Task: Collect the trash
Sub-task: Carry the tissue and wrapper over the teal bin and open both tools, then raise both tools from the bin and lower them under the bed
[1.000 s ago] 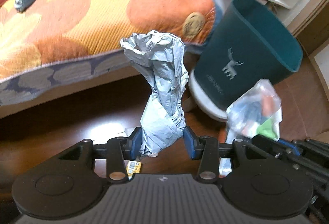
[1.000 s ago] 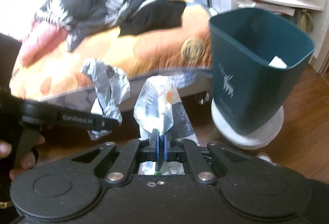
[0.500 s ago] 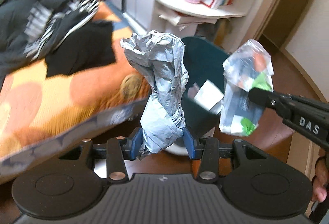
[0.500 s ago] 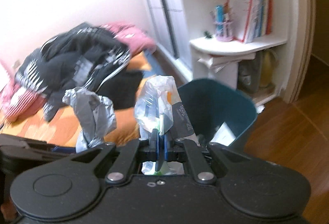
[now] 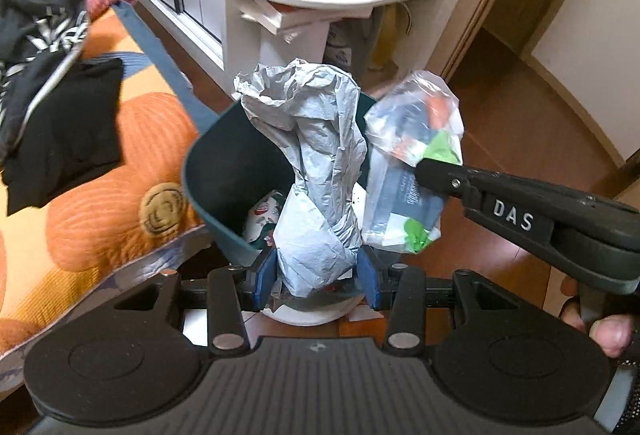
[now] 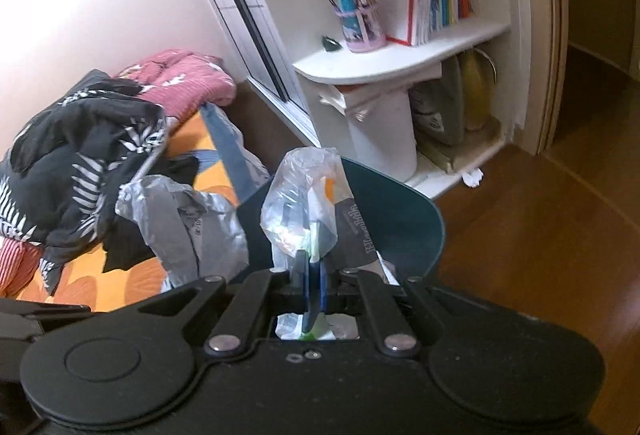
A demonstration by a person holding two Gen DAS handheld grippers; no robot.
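My left gripper is shut on a crumpled grey paper wad that stands upright between its blue pads. The wad also shows at the left of the right wrist view. My right gripper is shut on a clear plastic bag with wrappers inside; the bag hangs beside the wad. Both pieces are held over the open mouth of a dark teal trash bin, which has white scraps inside. A hand grips the right tool.
A bed with an orange flowered cover and heaped dark clothes stands left of the bin. A white corner shelf with books and a pen cup is behind it. Brown wooden floor lies to the right.
Both grippers have swung from low beside the bin, facing its side, to above it, so its inside now shows. The grips on the wad and the bag are unchanged.
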